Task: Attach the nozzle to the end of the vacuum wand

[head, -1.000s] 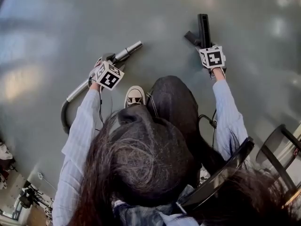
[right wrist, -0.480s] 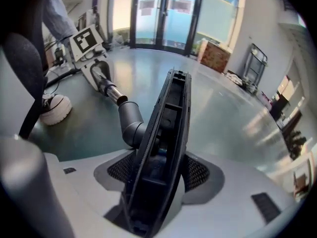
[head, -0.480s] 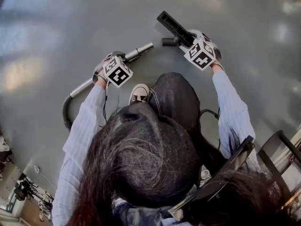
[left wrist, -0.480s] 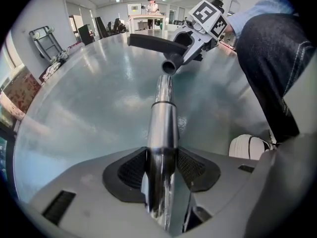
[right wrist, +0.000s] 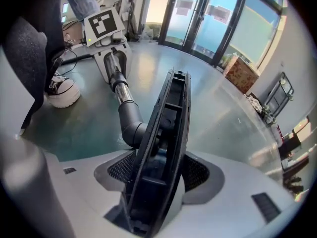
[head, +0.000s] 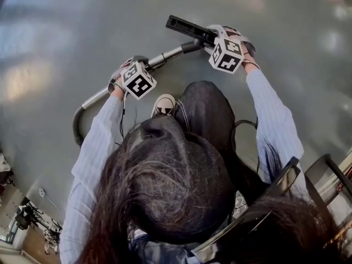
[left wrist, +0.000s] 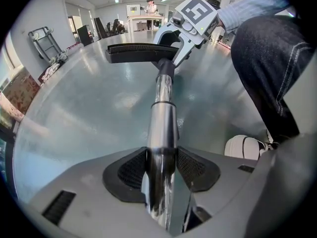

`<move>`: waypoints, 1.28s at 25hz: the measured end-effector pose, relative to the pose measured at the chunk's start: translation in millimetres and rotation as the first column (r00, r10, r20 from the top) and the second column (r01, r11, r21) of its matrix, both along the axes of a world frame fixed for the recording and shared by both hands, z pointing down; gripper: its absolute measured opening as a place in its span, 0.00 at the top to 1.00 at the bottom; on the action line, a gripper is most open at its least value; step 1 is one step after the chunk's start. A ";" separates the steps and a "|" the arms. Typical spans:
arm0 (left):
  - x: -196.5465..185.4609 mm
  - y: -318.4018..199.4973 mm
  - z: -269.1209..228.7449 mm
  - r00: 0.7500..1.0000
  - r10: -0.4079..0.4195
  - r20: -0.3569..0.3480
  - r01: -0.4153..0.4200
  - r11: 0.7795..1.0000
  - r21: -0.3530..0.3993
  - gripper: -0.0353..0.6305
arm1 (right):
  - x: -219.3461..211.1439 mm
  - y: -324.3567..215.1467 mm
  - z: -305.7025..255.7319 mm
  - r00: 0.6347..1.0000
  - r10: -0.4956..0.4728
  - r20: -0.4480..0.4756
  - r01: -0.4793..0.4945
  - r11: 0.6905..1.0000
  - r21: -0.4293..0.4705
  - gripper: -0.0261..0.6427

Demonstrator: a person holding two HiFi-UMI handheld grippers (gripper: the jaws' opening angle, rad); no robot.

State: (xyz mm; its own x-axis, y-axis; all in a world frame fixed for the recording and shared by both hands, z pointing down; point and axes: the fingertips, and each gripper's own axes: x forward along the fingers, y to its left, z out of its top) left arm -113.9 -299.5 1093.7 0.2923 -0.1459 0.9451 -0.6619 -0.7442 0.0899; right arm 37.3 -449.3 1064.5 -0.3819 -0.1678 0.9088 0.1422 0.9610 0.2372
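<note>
Head view, far left: a dark hose [head: 75, 130] curves over the grey floor [head: 60, 32] and joins the metal wand [head: 165, 55], which runs up and to the right. Next, the left gripper [head: 137, 66] points steeply down, its marker cube [head: 137, 81] facing the camera. In the left gripper view its jaws are clamped on the wand: the black pads [left wrist: 132, 168] press the shiny tube from both sides, and the tube runs straight out between them. Centre: a white shoe [head: 163, 105] and a knee [head: 206, 109] in dark jeans sit just below the wand, apart from it. Right of centre: the black nozzle [head: 184, 26] is at the wand's far end. It is a long flat head with an angled neck [right wrist: 130, 119], and the neck meets the wand tip in line with the tube. Neck and tip are touching; how far the joint is seated I cannot tell. Right: the right gripper [head: 213, 36] also points steeply down. In the right gripper view its jaws are closed on the nozzle, gripping across the narrow width of the head, which stands on edge between the two pads with its open underside toward the camera. Both sleeves reach forward, one to each gripper.
</note>
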 end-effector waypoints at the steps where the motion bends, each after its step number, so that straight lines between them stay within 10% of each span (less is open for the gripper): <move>1: 0.4 -0.6 -2.0 1.000 0.002 0.003 -0.002 1.000 0.002 0.66 | 0.1 -0.3 -2.1 1.000 -0.016 -0.004 0.016 1.000 0.005 0.54; 32: 11.7 -2.3 -12.7 0.993 0.111 0.037 -0.112 0.993 0.026 0.68 | -19.8 13.5 -4.4 0.999 0.016 -0.039 -0.015 1.000 0.010 0.56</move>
State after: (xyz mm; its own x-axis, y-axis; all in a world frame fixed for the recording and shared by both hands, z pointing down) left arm -102.2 -301.8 1081.0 0.2748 -0.1409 0.9511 -0.5773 -0.8152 0.0460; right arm 17.4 -435.9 1060.1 -0.3433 -0.1820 0.9214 0.1367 0.9609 0.2407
